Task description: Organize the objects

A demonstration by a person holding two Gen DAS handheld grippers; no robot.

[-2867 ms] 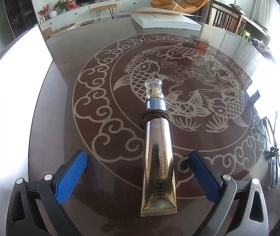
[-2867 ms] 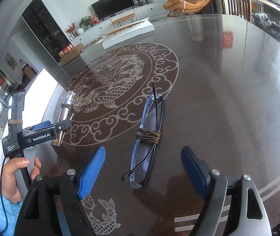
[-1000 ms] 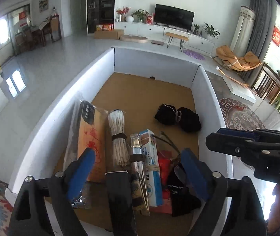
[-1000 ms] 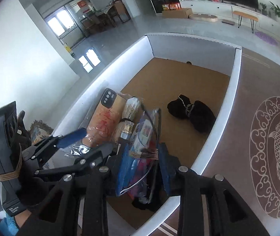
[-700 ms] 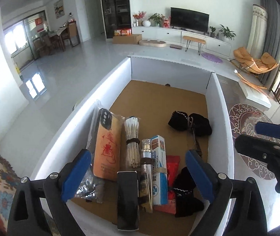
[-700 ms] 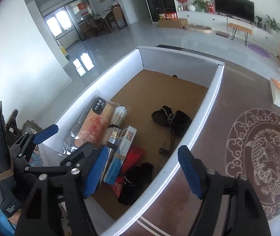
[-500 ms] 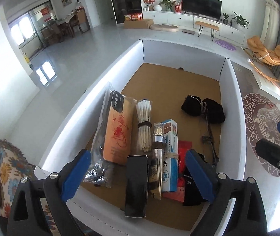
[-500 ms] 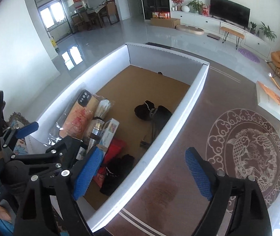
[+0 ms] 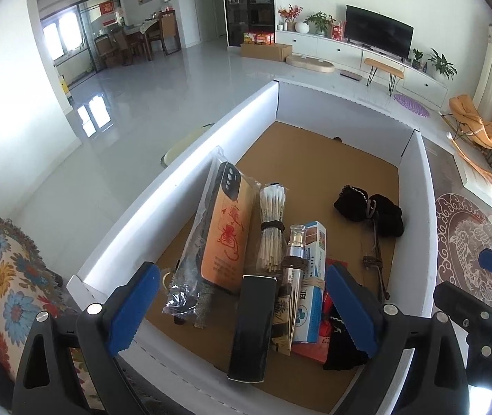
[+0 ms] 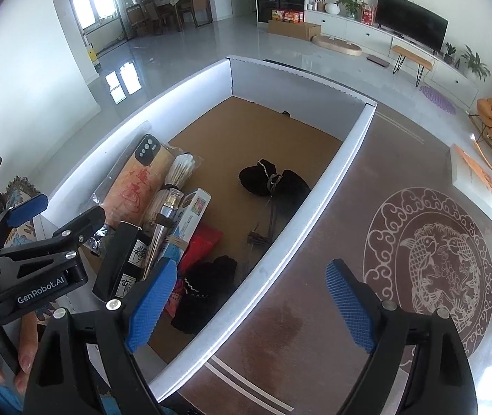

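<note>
The left hand-held gripper (image 9: 242,304) is held wide above the near end of the white box (image 9: 415,207), with nothing between its blue pads (image 9: 131,307). The right hand-held gripper (image 10: 246,306) is likewise spread wide and empty, positioned over the box's right wall and the dark worktop (image 10: 332,242) with its koi medallion (image 10: 433,256).

Inside the box, on the brown floor, the gold cream tube (image 9: 292,269) is seen lying between a bundle of cotton swabs (image 9: 271,221) and a blue-and-white carton (image 9: 311,280), its clear cap pointing to the far end. The glasses (image 9: 375,259) are laid folded near the right wall, just below a black pouch (image 9: 370,209). An orange phone case in a clear bag (image 9: 227,238) is propped along the left wall, and a black box (image 9: 251,325) is lying at the near end.
</note>
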